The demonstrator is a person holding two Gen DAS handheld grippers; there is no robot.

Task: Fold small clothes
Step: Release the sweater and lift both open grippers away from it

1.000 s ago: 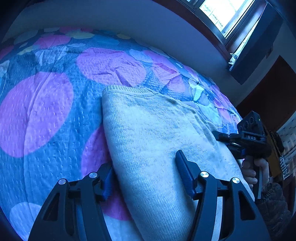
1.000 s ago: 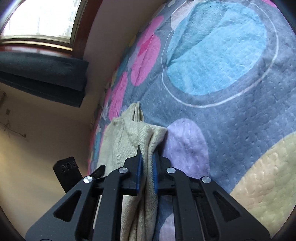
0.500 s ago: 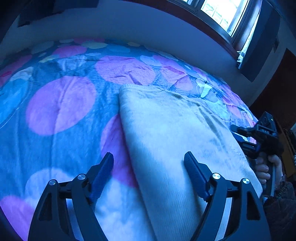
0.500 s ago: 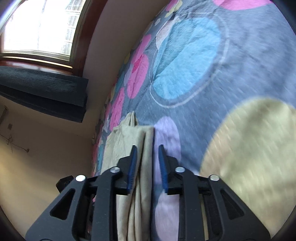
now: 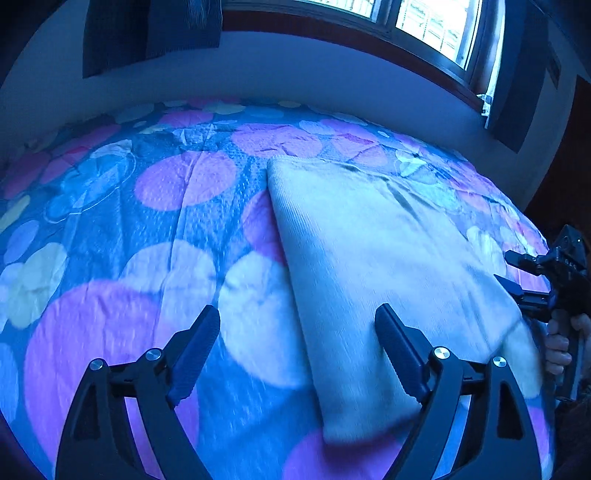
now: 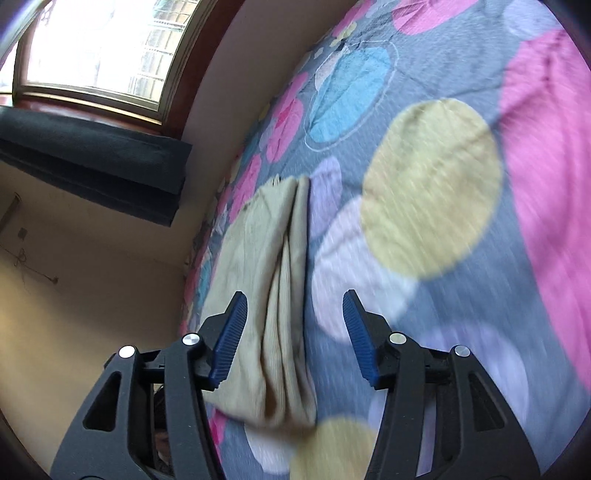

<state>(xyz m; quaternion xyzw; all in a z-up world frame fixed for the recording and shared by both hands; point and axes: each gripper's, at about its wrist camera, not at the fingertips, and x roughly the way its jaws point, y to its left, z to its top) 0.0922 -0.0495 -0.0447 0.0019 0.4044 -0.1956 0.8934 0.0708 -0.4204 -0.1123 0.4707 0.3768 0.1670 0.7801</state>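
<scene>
A folded cream knit garment (image 5: pixel 369 258) lies flat on the spotted bedspread (image 5: pixel 147 258). My left gripper (image 5: pixel 297 325) hovers over its near left edge. Its jaws are wide and still opening, and the pads touch nothing. At the right edge of the left wrist view, a hand (image 5: pixel 557 343) holds my right gripper (image 5: pixel 508 267) beside the garment's right side. In the right wrist view the garment (image 6: pixel 258 258) runs away from me as a long fold. My right gripper (image 6: pixel 294 306) is opening above its near end, with the pads clear of the cloth.
The bedspread (image 6: pixel 443 184) stretches wide to the right of the garment. A wall with a bright window (image 5: pixel 424 22) runs behind the bed. A dark blind (image 6: pixel 92 158) hangs under the window (image 6: pixel 92 48). The bed's edge falls away left of the garment in the right wrist view.
The right gripper has let go of the garment's fold and opened. The left jaws have widened. Both grippers have drawn back from the garment, which now lies flat and farther off.
</scene>
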